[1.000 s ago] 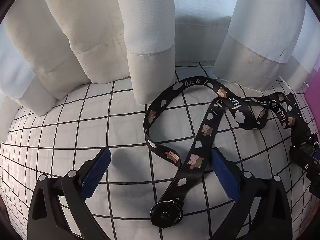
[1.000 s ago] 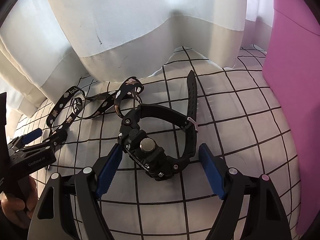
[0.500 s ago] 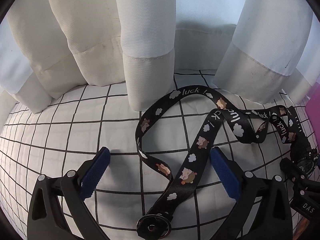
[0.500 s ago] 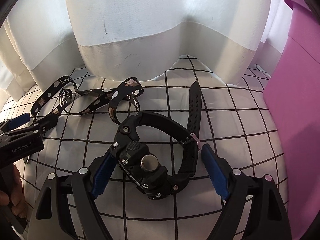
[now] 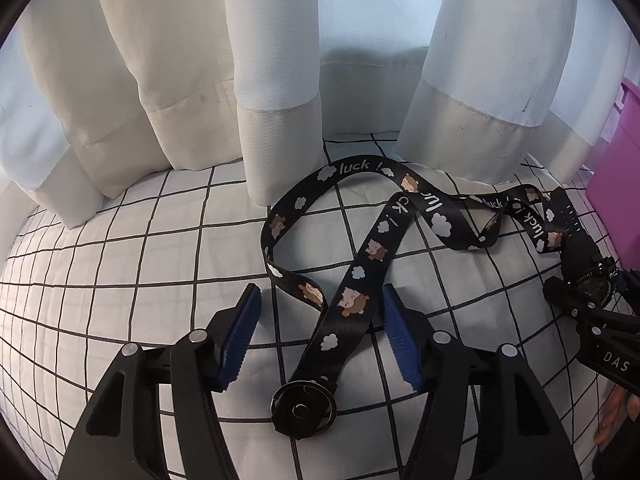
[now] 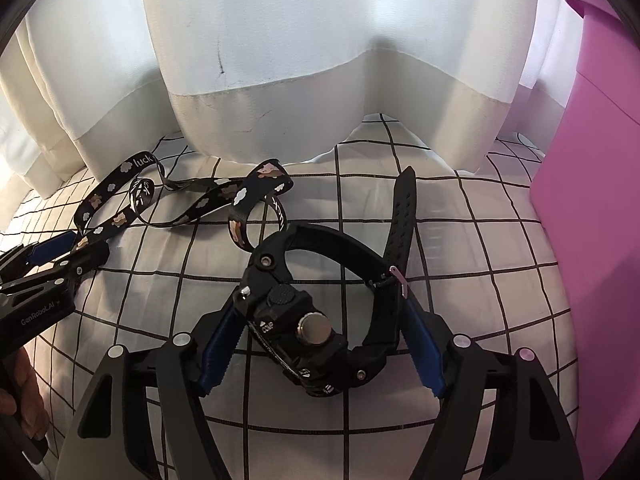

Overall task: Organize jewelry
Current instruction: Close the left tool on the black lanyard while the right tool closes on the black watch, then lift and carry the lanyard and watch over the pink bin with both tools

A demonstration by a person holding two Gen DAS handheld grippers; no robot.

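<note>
Item one: black woven lanyard printed with clouds, small animals and "luck !" (image 5: pixel 362 276), lying loose on the white black-gridded bedsheet (image 5: pixel 120 264), its round metal clasp (image 5: pixel 303 405) between the spread fingers of the released left claw (image 5: pixel 320 328). Item two: black chunky sport watch with perforated rubber strap (image 6: pixel 304 344), also on the sheet, straddled by the released right claw (image 6: pixel 320 344). Neither item is grasped or stowed yet; the pink plastic bin (image 6: pixel 592 208), the probable destination, stands at far right.

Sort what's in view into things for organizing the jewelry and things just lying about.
For the job:
black watch
printed lanyard
pink bin, the likely container
left gripper
right gripper

Just there:
white curtain
checked sheet
</note>
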